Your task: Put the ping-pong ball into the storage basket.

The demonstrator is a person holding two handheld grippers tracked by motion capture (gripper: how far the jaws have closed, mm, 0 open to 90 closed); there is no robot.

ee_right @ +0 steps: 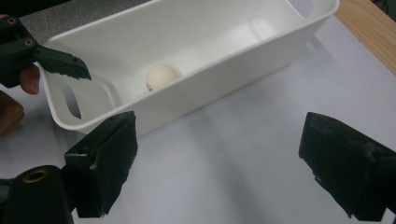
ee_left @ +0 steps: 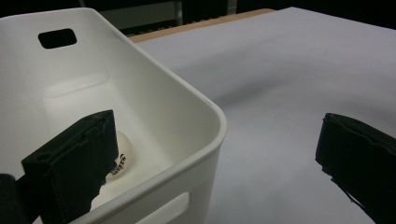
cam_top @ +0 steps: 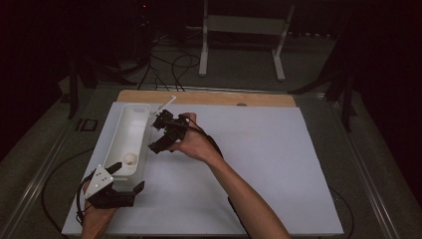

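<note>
A long white bin lies at the left of the white mat, and a pale ball rests in its near end. My left gripper is open and straddles the bin's near right corner. In the left gripper view one jaw is inside the bin, partly hiding the ball, and the other is outside over the mat. My right gripper hovers open beside the bin's right wall. Its view looks down on the bin and the ball, with nothing between its jaws.
The white mat stretches wide to the right of the bin. A wooden strip runs along its far edge. A thin white stick lies by the bin's far corner. Cables and a white stand are on the floor beyond.
</note>
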